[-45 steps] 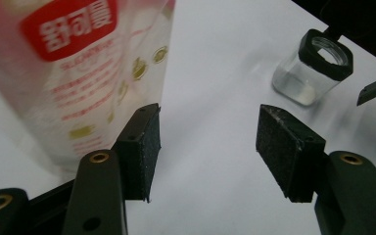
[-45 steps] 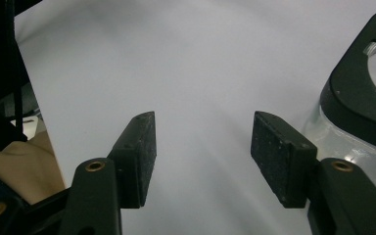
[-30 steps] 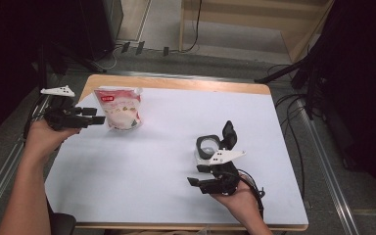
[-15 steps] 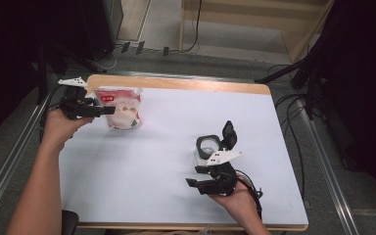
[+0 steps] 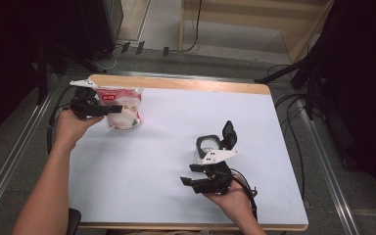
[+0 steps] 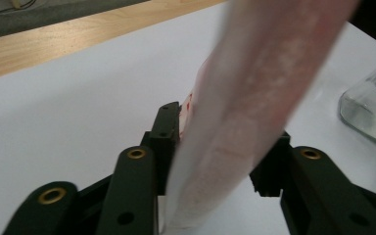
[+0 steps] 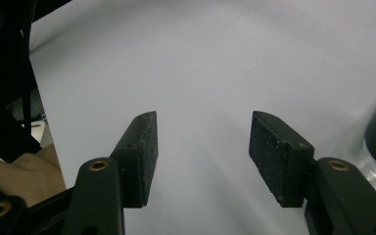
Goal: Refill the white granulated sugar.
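Left gripper (image 5: 111, 110) now farther forward, fingers (image 6: 164, 142) around pouch (image 5: 125, 108)

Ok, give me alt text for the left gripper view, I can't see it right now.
The left gripper's two black jaws stand on either side of a pink-and-white plastic pouch, which rises between them over the white table. At the right edge stands a clear glass jar.

Black hand-held gripper (image 7: 203, 129) jaws, brass rivets, white three-cornered top plates.

On the table (image 5: 142, 181) are one pouch (image 5: 122, 108), one glass jar (image 5: 208, 145), and two claws.
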`<state>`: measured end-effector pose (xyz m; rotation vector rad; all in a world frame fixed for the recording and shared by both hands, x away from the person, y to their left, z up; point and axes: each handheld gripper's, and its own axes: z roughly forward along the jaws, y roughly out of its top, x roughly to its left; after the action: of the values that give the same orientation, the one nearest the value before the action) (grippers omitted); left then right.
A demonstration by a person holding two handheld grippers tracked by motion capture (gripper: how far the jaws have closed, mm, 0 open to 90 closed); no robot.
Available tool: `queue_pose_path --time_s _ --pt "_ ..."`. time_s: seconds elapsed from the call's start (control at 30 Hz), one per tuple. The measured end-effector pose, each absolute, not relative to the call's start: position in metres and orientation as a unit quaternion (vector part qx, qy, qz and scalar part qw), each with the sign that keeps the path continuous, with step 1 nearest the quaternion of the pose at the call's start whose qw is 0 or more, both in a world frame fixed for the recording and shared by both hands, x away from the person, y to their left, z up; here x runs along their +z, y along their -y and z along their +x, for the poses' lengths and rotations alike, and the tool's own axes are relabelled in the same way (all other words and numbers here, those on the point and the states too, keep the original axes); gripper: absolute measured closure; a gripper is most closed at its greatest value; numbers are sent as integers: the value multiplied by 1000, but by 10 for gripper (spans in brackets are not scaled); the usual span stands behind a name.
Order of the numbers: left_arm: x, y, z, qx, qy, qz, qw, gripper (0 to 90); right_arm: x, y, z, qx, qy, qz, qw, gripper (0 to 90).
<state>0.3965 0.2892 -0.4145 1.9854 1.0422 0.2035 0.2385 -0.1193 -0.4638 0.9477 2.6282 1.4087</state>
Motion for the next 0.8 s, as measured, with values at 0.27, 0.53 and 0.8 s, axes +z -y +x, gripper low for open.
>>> queue_pose_path --time_s 0.27,0.53,0.8 --pt "-413 -286 394 63 -452 781 426 893 -453 90 251 456 -844 283 7 434" --pt "-398 -280 390 42 -467 775 424 900 -455 81 261 466 -831 302 3 391" --pt "-368 -267 376 23 -440 784 438 900 -454 80 258 467 -833 298 17 424"
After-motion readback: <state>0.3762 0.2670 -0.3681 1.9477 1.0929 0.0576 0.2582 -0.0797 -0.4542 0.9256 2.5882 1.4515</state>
